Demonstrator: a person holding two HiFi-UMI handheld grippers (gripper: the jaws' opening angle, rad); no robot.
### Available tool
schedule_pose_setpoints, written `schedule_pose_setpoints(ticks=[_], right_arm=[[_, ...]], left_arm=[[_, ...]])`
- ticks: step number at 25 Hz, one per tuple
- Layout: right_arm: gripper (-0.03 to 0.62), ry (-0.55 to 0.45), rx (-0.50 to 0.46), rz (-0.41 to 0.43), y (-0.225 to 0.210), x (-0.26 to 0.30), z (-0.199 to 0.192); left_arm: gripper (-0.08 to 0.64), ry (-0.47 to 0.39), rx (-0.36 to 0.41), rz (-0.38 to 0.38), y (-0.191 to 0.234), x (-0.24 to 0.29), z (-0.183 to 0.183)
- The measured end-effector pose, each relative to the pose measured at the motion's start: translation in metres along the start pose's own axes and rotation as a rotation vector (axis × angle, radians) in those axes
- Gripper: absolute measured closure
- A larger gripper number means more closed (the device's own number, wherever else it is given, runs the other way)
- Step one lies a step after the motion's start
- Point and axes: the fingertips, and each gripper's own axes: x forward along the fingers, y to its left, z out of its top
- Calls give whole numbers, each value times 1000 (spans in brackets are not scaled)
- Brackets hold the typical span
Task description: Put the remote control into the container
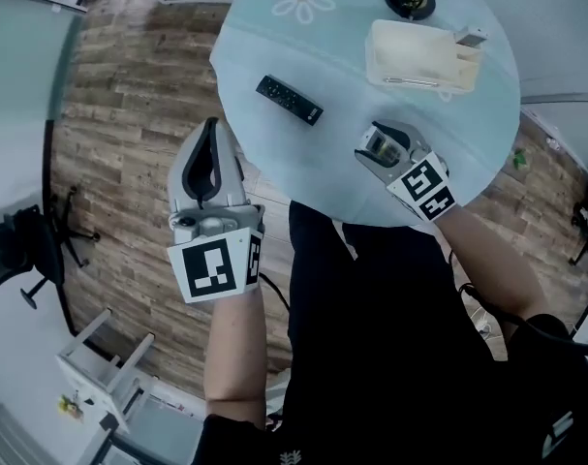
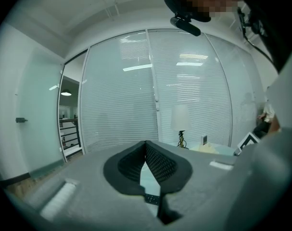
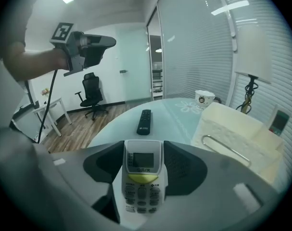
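Held thing: a white remote control (image 3: 143,177) with a grey screen, a yellow button and rows of grey keys.
Where it is: above the table's near edge, short of the container, screen end pointing away from the hand.
Right claw: the right gripper (image 3: 144,148) has its jaws set wide, pads pressing the remote's two sides.
Left claw: the left gripper (image 1: 212,132) has its jaws closed tip to tip, nothing between them, off the table's left side.
Container: a cream rectangular container (image 1: 410,56) with a wire handle, at the table's far right.
Table: a round table with a pale blue cloth (image 1: 274,42); a slim black remote (image 1: 289,100) lies on it, and a white mug (image 3: 204,99) stands at the far edge.
Room: wood plank floor (image 1: 129,114), slatted glass wall (image 2: 184,81), black office chair (image 3: 91,93).
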Motion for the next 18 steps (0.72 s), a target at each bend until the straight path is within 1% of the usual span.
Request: schedule_pose_setpoints(ticks=[4,8,11,18], right_arm=[[331,-92,56,-82,-17,-26,14],[330,-134,121,-192,-37,-55,20],[330,-185,164,-278,-52,-73,28],[330,-228,263,-482,-76,-113,35]], left_arm=[[558,-28,7,-89,-21,27,14],[558,-53,18,-192,-41,55,32],[558,-73,33,-276,-56,75,46],[558,-116,46,-466,-86,110,75]])
